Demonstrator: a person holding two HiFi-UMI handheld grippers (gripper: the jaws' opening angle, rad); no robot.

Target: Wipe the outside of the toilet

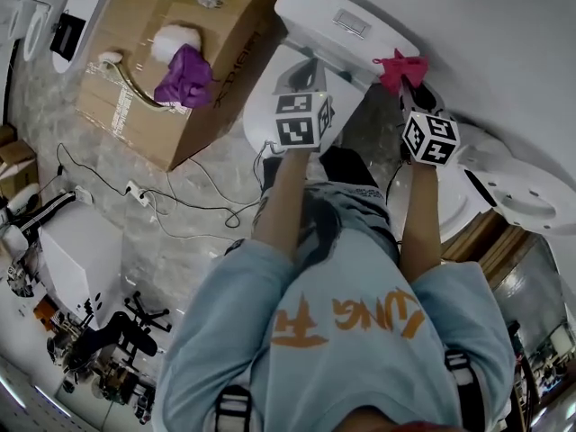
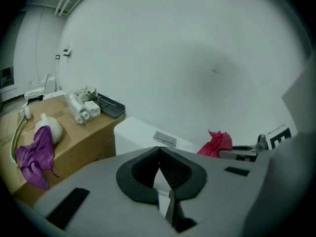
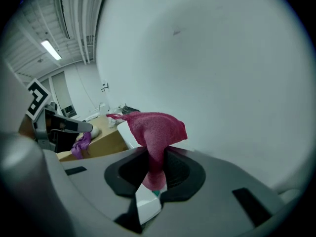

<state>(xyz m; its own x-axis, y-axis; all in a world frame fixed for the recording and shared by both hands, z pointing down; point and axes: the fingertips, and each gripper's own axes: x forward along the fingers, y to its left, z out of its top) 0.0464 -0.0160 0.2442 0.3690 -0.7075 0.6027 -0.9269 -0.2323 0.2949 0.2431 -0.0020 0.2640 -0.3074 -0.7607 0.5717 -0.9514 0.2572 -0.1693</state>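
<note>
At the white toilet point(image 1: 346, 21) against the pale wall, you hold 2 grippers out in front of you, one at each side of the cistern. Your right gripper point(image 3: 155, 154) has its jaws clamped on a pink cloth point(image 3: 157, 127), which bunches up above the black pads and fans out toward the wall. In the head view that cloth sits at the cistern's right end, beside the flush plate point(image 1: 352, 23); you cannot tell from any view whether the fabric touches the porcelain. Your left gripper point(image 2: 159, 152) has its jaws pressed together with nothing between them. It hangs over the toilet lid point(image 1: 270, 97), pointing at the front of the cistern, and the pink cloth shows off to its right, well apart from it. Left of the toilet stands a cardboard box point(image 1: 153, 106), touching or just beside the bowl, with a purple cloth point(image 1: 184, 77) draped on top. Cables point(image 1: 180, 201) trail across the marbled floor point(image 1: 180, 250) near your left side.
</note>
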